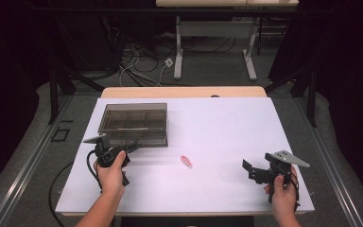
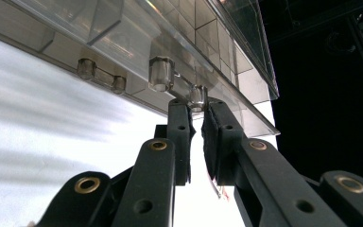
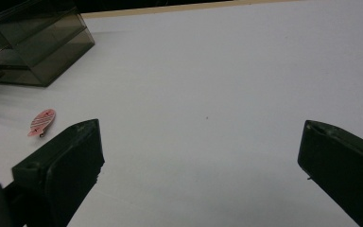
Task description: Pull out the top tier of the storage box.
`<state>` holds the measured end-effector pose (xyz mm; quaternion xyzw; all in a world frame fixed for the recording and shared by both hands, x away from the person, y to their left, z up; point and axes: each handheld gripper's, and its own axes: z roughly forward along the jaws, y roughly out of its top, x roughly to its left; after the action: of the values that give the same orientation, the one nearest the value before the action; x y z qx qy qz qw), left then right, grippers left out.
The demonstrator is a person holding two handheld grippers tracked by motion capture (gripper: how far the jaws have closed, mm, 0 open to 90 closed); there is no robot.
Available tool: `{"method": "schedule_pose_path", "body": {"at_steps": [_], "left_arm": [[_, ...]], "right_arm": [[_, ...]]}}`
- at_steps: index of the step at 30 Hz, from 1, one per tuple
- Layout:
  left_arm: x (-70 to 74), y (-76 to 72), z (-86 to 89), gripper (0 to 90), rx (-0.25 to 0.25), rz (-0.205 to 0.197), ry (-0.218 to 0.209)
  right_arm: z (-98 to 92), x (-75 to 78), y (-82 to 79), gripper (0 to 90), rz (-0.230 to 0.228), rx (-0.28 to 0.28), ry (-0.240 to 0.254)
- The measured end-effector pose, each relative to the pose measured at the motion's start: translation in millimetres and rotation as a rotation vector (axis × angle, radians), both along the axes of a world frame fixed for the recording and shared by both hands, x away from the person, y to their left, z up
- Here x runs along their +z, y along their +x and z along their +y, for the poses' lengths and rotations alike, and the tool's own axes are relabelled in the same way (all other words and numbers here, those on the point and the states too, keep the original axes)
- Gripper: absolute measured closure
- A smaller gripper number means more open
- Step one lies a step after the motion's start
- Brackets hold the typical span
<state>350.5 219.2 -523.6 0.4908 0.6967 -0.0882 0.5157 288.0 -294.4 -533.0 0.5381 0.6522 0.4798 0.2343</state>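
A smoky clear compartment box [image 1: 133,123] with its lid down lies at the table's back left. My left gripper [image 1: 134,145] is at the box's front edge. In the left gripper view its jaws stand nearly together, and the left gripper [image 2: 197,108] is pinched on a small clear latch peg [image 2: 198,96] on the box [image 2: 123,38]. A small pink striped fish-shaped lure [image 1: 186,161] lies loose mid-table, right of the box. My right gripper [image 1: 256,163] hovers open near the front right, empty, with the lure [image 3: 41,121] and box [image 3: 33,42] off to its left.
The white table top [image 1: 227,132] has a wooden strip along its far edge. Beyond it are a dark floor, cables and the legs of another desk [image 1: 178,56]. A cable [image 1: 56,189] trails from the left gripper off the table's left edge.
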Motion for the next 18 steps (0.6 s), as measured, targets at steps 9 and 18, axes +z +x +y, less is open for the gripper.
{"method": "schedule_pose_path", "body": {"at_steps": [9,18], "left_arm": [[-0.3,-3.8,4.6,76.6,-0.014,0.006,-0.008],[1.2,-9.0,7.6,72.4,-0.022,0.002,-0.007]], "right_arm": [[0.2,0.1,-0.2,0.7,0.011,0.003,0.002],[0.4,0.0,-0.4,0.8,0.015,0.001,0.005]]}}
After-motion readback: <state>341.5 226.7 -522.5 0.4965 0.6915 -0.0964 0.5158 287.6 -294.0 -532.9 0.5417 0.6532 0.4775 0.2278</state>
